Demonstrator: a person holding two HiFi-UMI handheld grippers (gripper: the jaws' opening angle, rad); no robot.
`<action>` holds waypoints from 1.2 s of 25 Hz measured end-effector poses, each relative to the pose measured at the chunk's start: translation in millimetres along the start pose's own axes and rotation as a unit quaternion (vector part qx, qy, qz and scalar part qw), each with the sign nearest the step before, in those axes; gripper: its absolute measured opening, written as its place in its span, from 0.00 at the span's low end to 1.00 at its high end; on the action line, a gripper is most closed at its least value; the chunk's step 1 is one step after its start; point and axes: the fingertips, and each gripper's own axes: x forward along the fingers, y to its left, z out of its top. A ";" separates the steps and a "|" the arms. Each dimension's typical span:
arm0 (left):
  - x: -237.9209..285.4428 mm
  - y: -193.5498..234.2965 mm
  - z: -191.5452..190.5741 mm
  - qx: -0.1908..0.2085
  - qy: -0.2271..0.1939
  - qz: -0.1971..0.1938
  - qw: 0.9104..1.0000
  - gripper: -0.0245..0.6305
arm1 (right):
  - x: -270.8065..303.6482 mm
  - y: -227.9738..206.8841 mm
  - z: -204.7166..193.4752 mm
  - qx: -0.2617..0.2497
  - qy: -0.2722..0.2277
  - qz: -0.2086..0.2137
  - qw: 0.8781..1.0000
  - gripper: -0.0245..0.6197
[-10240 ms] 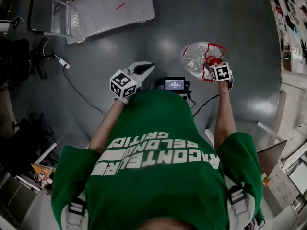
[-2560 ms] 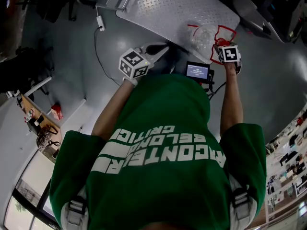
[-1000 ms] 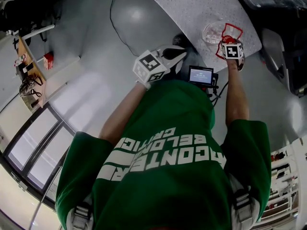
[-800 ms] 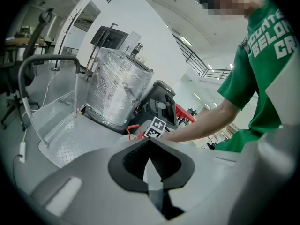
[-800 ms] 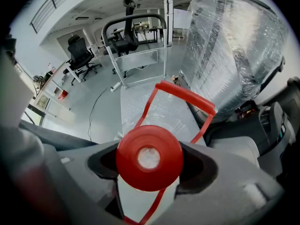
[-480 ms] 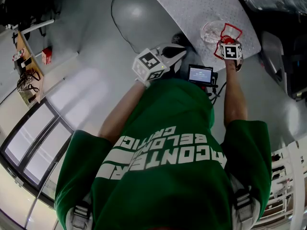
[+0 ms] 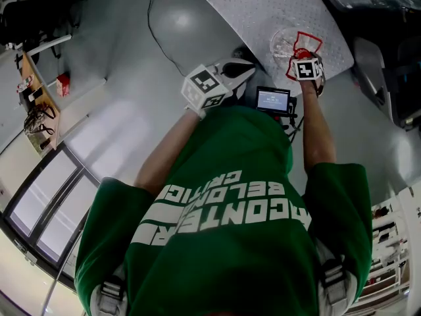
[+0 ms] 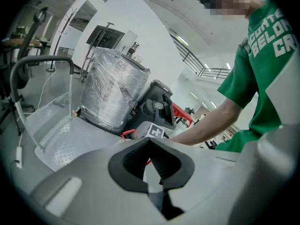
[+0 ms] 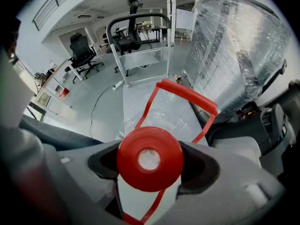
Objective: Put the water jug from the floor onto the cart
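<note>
The water jug (image 7: 286, 41) is clear plastic with a red cap (image 9: 150, 159) and a red carry handle (image 9: 187, 100). My right gripper (image 7: 298, 53) is shut on its neck just under the cap, also seen in the right gripper view (image 9: 152, 168). The jug hangs over the near end of the cart's grey checker-plate deck (image 7: 263, 5); I cannot tell whether its base touches the deck. My left gripper (image 7: 245, 68) is held beside the cart's near edge, shut and empty, its pads (image 8: 136, 158) meeting at the tips.
The cart's push handle (image 9: 136, 20) stands at the far end of the deck. A large pallet load wrapped in film (image 9: 239, 46) sits just right of the cart. A cable (image 7: 161, 18) trails on the floor to the left. Office chairs (image 9: 82, 50) stand farther back.
The jug was carried from the floor to above the cart deck, held by the right gripper throughout. In the last second it shifted slightly left over the deck; the left gripper barely moved.
</note>
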 end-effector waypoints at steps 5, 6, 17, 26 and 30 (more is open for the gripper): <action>-1.7 -3.8 6.0 0.012 0.001 -0.009 1.000 0.05 | -8.1 -2.7 0.7 0.021 0.007 0.013 1.000 0.55; -2.2 -4.0 7.6 0.016 0.000 -0.011 1.000 0.05 | -9.5 -0.9 5.9 0.024 -0.009 0.023 0.999 0.55; -14.0 -5.8 15.1 0.049 -0.008 -0.043 0.998 0.05 | -91.8 -22.6 20.0 0.065 -0.107 -0.018 0.992 0.56; -21.1 -2.7 19.2 0.070 -0.019 -0.084 0.994 0.05 | -185.0 -26.8 22.0 0.121 -0.208 -0.081 0.967 0.33; -19.0 -4.8 25.8 0.087 -0.019 -0.103 0.991 0.05 | -222.4 -15.7 13.2 0.128 -0.240 -0.100 0.957 0.12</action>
